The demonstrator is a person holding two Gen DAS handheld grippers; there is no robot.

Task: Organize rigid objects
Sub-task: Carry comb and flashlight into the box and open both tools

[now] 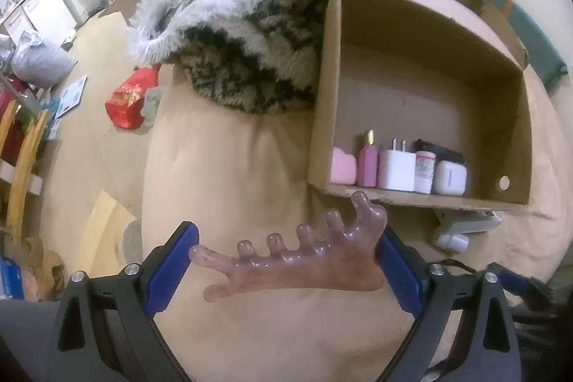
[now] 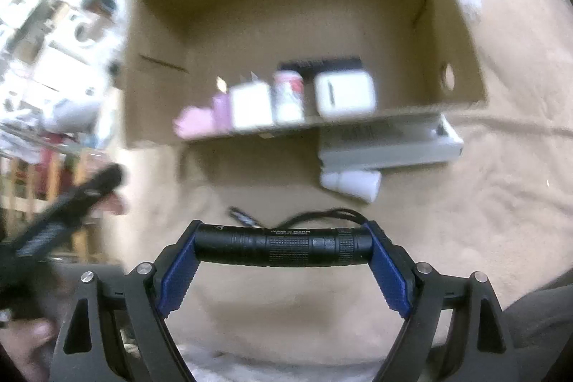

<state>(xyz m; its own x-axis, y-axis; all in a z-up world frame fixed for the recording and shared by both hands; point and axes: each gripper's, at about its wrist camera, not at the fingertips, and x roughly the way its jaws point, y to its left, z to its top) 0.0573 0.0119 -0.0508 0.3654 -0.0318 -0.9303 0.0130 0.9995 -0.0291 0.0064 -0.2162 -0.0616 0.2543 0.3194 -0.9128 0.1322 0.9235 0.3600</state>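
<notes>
My left gripper (image 1: 286, 260) is shut on a translucent pink comb-shaped massager (image 1: 301, 260), held crosswise between the blue pads above a beige blanket (image 1: 215, 167). My right gripper (image 2: 283, 246) is shut on a black flashlight (image 2: 283, 246), held end to end, its cord trailing behind. An open cardboard box (image 1: 422, 199) (image 2: 154, 110) stands ahead of both. Along its near wall stand a pink case (image 1: 343, 169), a pink bottle (image 1: 368, 165), a white charger (image 1: 396, 169), a small white bottle (image 1: 424, 172) and a white earbud case (image 1: 450, 178).
A long white box (image 2: 390, 145) and a small white bottle (image 2: 349, 183) lie on the blanket just outside the cardboard box. A furry patterned garment (image 1: 243, 34) lies left of the box. The left gripper shows blurred at the right wrist view's left edge (image 2: 68, 203).
</notes>
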